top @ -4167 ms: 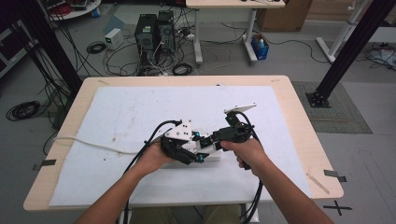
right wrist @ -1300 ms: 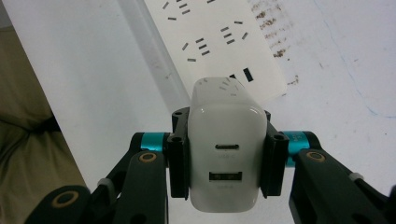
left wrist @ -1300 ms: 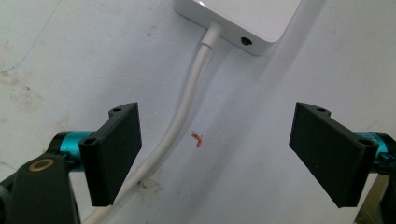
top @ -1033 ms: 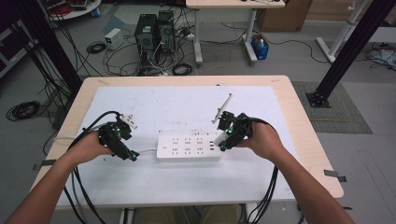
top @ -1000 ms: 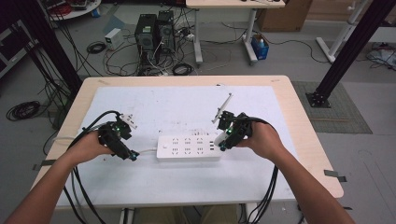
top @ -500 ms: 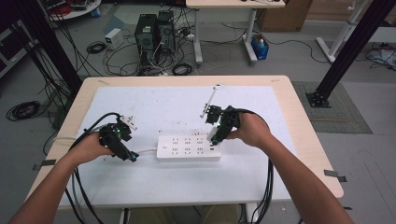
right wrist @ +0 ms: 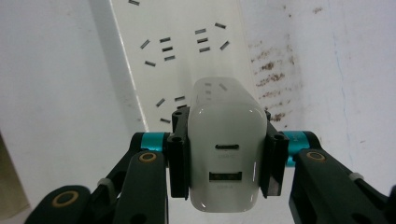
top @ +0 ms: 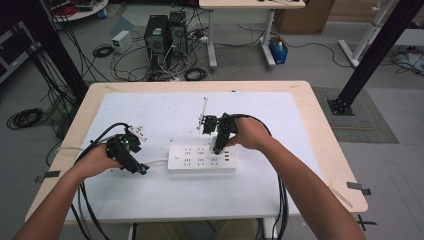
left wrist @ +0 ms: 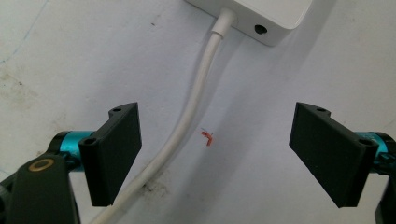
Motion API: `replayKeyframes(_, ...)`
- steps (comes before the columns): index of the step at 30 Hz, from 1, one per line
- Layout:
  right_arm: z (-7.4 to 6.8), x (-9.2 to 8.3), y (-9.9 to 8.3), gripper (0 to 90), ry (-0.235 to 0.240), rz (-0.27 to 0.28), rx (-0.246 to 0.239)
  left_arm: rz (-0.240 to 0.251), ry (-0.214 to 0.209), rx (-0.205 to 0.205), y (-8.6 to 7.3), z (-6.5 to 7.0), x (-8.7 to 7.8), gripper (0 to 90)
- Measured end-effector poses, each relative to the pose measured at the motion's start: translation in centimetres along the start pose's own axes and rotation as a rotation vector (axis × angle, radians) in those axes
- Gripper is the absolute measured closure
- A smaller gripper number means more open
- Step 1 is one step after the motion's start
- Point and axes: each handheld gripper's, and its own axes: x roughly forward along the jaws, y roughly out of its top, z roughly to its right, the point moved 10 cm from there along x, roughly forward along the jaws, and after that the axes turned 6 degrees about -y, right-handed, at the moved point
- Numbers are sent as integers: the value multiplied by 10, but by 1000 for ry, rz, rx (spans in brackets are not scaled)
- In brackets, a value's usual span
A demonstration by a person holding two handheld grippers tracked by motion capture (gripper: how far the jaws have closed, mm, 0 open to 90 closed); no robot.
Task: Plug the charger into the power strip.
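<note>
Over the white power strip [top: 201, 158] on the table [top: 300, 100], the right gripper [right wrist: 226, 158] clamps a white USB charger [right wrist: 225, 154] between its jaws, just above the sockets. At the strip's left end, the left gripper [left wrist: 217, 154] stands wide open and empty, astride the strip's white cord [left wrist: 187, 126] without touching it

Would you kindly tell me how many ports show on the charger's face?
2: on the charger clamped in the right gripper, a small oval port sits above a wider rectangular port. Other faces are hidden.
</note>
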Motion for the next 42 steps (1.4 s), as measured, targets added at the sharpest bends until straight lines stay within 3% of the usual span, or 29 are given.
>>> replayKeyframes(6, 2, 9, 5, 623, -1, -28, -57, 5, -3, -9, -4, -1, 2, 170)
replayKeyframes(9, 0, 12, 7, 623, -5, -41, -107, 5, -3, -4, -5, -2, 1, 170)
replayKeyframes(10, 0, 12, 8, 623, -9, -48, -145, 8, -4, -10, -5, -2, 2, 170)
replayKeyframes(17, -4, 16, 9, 624, -26, -96, -237, 13, -8, -15, -7, -2, 2, 170)
replayKeyframes(20, -4, 16, 9, 625, -35, -128, -244, 8, -11, -11, -8, -2, 2, 170)
replayKeyframes(22, -4, 17, 11, 625, -30, -149, -211, 12, -12, -12, -7, -2, 2, 170)
replayKeyframes(25, -5, 17, 12, 625, -30, -164, -220, 18, -16, -19, -7, -1, 3, 170)
replayKeyframes(29, -4, 19, 13, 626, -17, -166, -222, 31, -16, -30, -5, -2, 3, 170)
replayKeyframes(34, -4, 26, 12, 627, -22, -174, -267, 30, -19, -33, -6, -3, 3, 170)
replayKeyframes(35, -5, 26, 11, 627, -14, -176, -246, 21, -18, -29, -7, -4, 3, 170)
replayKeyframes(38, -4, 27, 12, 627, -11, -175, -254, 23, -21, -31, -5, -4, 4, 170)
replayKeyframes(42, -3, 27, 12, 628, 6, -170, -230, 40, -23, -39, -3, -2, 5, 170)
